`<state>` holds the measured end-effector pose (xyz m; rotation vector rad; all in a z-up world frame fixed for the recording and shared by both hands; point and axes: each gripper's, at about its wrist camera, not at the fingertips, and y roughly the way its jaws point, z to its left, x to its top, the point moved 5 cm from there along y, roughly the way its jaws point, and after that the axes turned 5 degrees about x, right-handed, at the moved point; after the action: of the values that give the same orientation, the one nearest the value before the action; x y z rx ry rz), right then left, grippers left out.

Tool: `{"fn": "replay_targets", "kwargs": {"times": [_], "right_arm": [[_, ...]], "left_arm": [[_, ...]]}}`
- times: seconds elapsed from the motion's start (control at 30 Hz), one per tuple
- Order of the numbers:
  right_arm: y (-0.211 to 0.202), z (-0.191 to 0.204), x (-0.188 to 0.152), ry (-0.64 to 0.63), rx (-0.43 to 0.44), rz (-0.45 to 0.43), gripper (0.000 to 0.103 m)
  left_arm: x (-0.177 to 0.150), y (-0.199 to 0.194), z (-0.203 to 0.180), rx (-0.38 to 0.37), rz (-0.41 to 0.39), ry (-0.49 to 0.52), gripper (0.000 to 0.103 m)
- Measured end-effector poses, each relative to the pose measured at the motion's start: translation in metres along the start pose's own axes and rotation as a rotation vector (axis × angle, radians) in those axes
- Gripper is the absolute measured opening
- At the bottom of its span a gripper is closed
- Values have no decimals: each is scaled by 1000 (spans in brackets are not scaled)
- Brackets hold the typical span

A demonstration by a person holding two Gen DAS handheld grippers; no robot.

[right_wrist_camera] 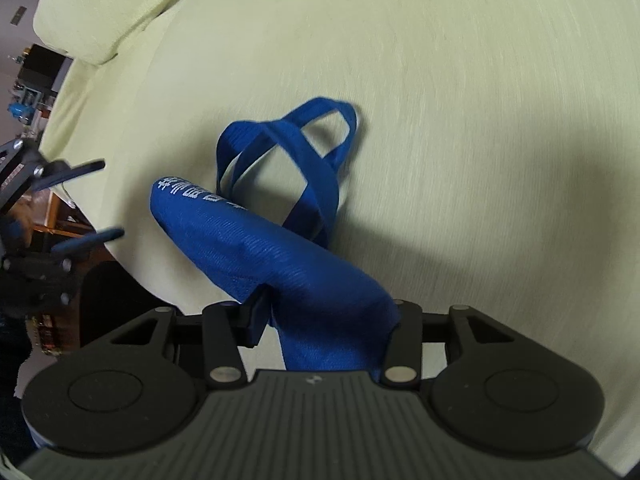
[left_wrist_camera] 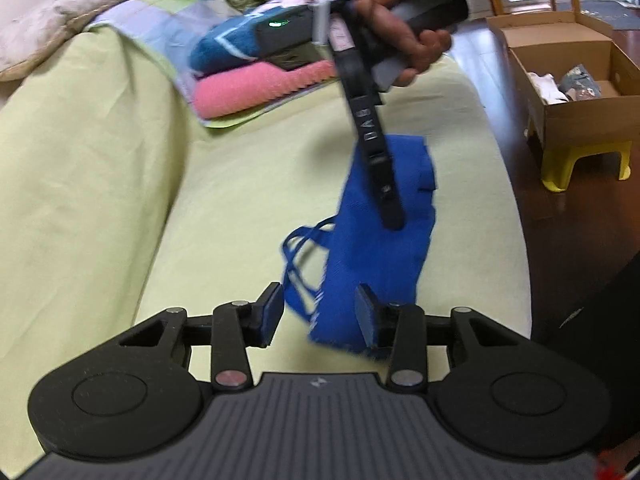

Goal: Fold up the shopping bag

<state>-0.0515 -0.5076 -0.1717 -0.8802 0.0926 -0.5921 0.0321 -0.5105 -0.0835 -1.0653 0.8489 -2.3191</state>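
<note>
Gripping the folded blue shopping bag (right_wrist_camera: 280,264) between clenched jaws, the right gripper (right_wrist_camera: 324,316) is holding it above the green-covered sofa (right_wrist_camera: 480,120). Beside the bag, the left gripper (left_wrist_camera: 318,312) is standing released, its pads clamping nothing. Hanging loose, the fold is likely sagging open, since only one end is pinched. Two handle loops (right_wrist_camera: 304,152) are dangling and could snag a finger. Counted: one bag, two grippers; beyond the bag, one cardboard box (left_wrist_camera: 576,80).

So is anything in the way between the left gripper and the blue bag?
Nothing visible. Only green cover lies between the open left gripper and the blue bag, which the right gripper holds.
</note>
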Motion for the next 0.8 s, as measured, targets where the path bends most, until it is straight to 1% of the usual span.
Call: {"fn": "replay_targets", "kwargs": {"times": [0.1, 0.2, 0.27, 0.33, 0.4, 0.47, 0.53, 0.57, 0.6, 0.63, 0.7, 0.73, 0.77, 0.8], "right_arm": [[-1, 1, 1, -9, -14, 2, 40], [-2, 1, -2, -7, -18, -17, 39], [-3, -3, -7, 0, -13, -48, 39], [-6, -6, -12, 0, -3, -97, 39], [-9, -7, -18, -3, 0, -155, 39], [-12, -6, -26, -12, -12, -225, 41], [-14, -1, -34, -27, -47, -312, 44], [-17, 2, -37, -24, -78, -359, 48], [-22, 5, -41, -19, -133, -414, 56], [-30, 8, -46, -17, -208, -487, 58], [-47, 20, -56, -10, -355, -649, 58], [-54, 29, -62, -1, -407, -723, 56], [-58, 39, -70, -11, -441, -787, 48], [-59, 50, -78, -39, -454, -837, 43]], "left_arm": [[0, 26, -7, -35, 22, -24, 43], [-4, 41, -7, -38, 28, -74, 43], [-7, 47, -4, -46, 34, -112, 43], [-9, 53, -5, -37, 43, -104, 43], [-11, 58, -3, -39, 51, -123, 43], [-12, 59, -1, -44, 50, -137, 43], [-13, 59, -2, -40, 45, -142, 43], [-13, 59, -2, -39, 45, -145, 43], [-13, 60, -2, -40, 46, -147, 43], [-13, 60, -1, -42, 47, -150, 43], [-12, 61, 0, -45, 53, -147, 43], [-11, 61, 0, -45, 55, -140, 43], [-11, 61, 0, -46, 57, -135, 43], [-10, 62, 0, -47, 59, -131, 43]]}}
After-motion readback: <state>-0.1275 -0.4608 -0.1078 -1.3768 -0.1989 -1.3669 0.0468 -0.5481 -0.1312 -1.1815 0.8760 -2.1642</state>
